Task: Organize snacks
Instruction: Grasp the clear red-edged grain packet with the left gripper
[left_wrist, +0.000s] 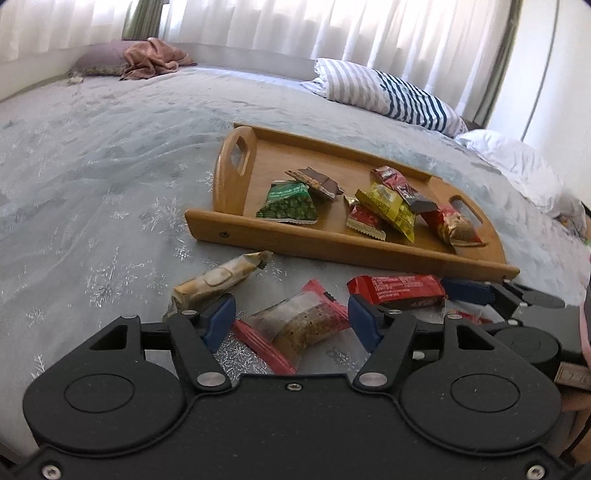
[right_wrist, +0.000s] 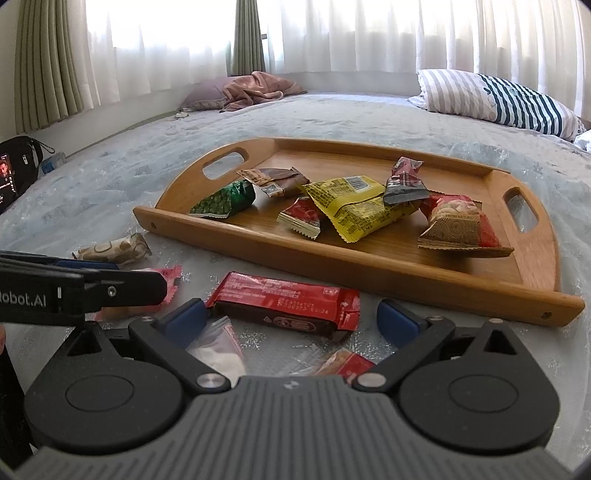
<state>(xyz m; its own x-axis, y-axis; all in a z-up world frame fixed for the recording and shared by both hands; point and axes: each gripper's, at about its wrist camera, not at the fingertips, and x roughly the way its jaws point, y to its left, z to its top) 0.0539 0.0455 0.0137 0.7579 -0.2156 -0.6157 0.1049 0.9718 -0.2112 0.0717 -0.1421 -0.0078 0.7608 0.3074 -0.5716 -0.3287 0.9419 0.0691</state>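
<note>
The left gripper (left_wrist: 291, 319) is wide open, low over a see-through snack (left_wrist: 295, 325) with red ends that lies on the bed (left_wrist: 92, 166). Its blue fingers sit on each side and hold nothing yet. I think it should drop a bit more, then squeeze the fat middle — not the thin crinkly end, which could slip.

The right gripper (right_wrist: 291, 321) is wide open too, empty, with a red bar (right_wrist: 284, 301) just in front of it. A tan bar (left_wrist: 218, 282) lies near the tray (left_wrist: 332, 245).

The tray already holds snacks — a green pack (left_wrist: 290, 205), a brown one (left_wrist: 317, 182), a yellow pack (left_wrist: 388, 208), small red ones and a nut bag (right_wrist: 460, 227).
</note>
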